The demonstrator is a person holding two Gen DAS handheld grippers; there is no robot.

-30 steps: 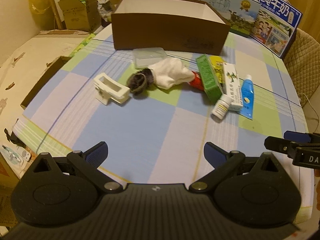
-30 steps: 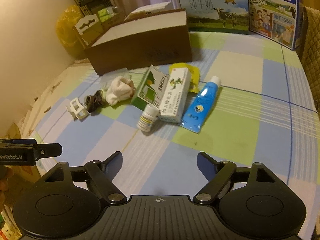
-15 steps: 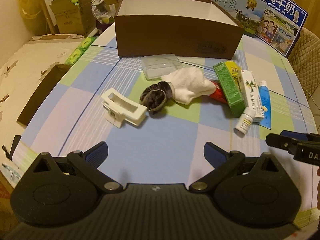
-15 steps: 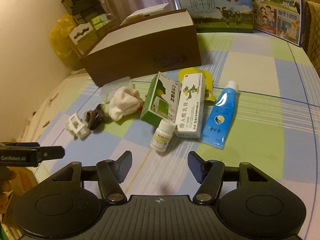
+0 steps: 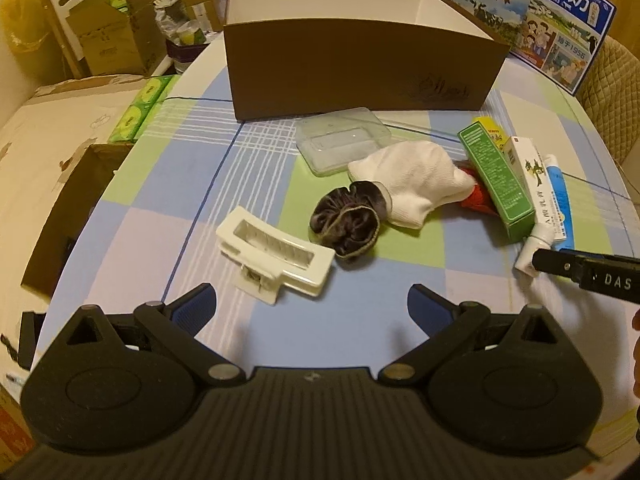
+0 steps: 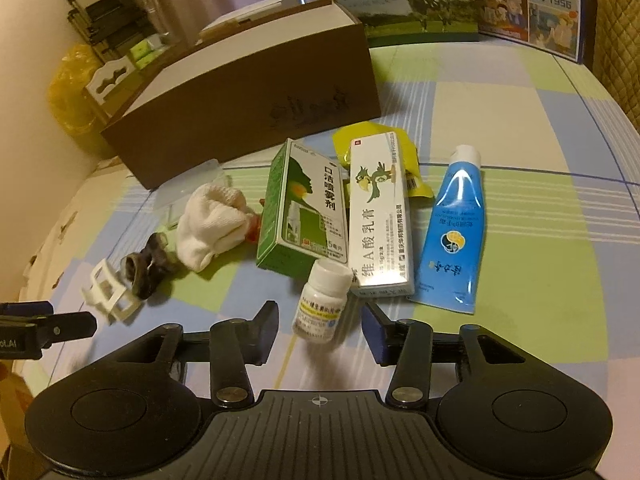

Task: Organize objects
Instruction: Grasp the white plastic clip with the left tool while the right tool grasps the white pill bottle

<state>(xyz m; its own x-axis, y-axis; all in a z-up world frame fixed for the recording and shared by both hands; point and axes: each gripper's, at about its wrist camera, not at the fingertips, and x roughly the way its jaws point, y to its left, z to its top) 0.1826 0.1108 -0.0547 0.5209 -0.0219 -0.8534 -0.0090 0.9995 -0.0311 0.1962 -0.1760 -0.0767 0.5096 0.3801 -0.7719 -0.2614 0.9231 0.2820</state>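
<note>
Toppling was judged likely: the pill bottle [image 6: 321,305], upright near the tabletop's front edge, stood between the right claw [image 6: 320,330]'s parted fingers; the left claw [image 5: 312,304] was spread, empty.

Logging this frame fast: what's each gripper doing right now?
Left gripper: open, empty, facing the white hair clip.
Right gripper: open around the small pill bottle, not clamped.
</note>
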